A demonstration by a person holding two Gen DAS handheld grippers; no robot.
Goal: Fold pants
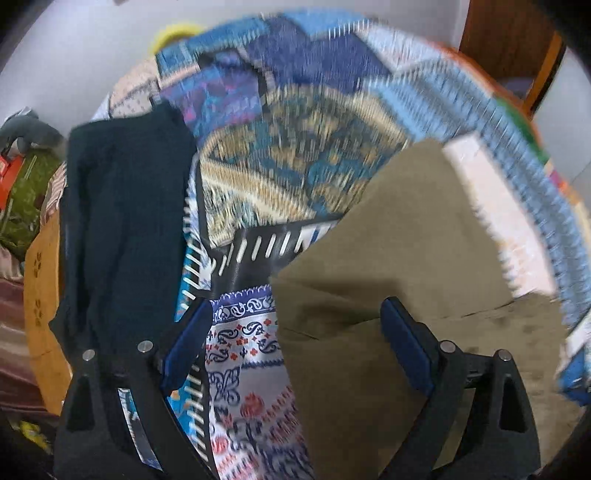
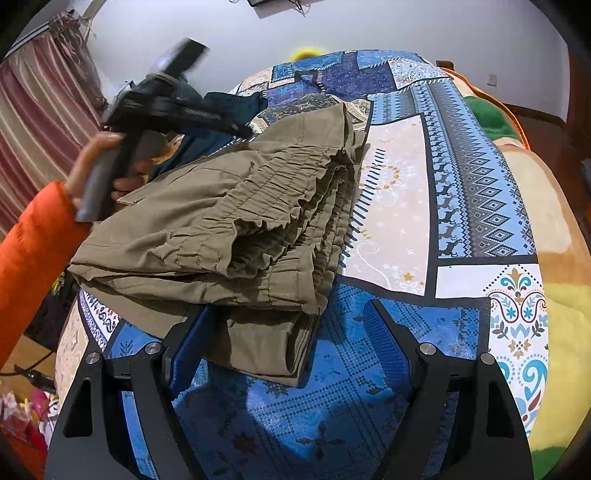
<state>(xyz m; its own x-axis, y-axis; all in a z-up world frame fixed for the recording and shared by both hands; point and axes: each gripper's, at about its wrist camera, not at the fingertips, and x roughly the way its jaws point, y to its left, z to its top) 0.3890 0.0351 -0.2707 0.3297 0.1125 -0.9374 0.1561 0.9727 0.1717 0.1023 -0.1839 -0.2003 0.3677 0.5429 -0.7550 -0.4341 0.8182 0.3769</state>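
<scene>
Olive-khaki pants [image 2: 236, 236] lie folded in a stack on the patterned bedspread [image 2: 406, 206], elastic waistband facing the right wrist camera. They also show in the left wrist view [image 1: 388, 288], lower right. My right gripper [image 2: 291, 347] is open and empty, its left finger at the stack's near edge. My left gripper [image 1: 295, 347] is open and empty, held just above the pants' left edge. It also appears in the right wrist view [image 2: 177, 99], blurred, held by a hand in an orange sleeve behind the stack.
A dark teal garment [image 1: 122, 221] lies left of the pants on the bed. A yellow object [image 1: 177, 33] sits at the far edge. A green and orange blanket [image 2: 495, 110] lies at the right. Curtains [image 2: 40, 110] hang at left.
</scene>
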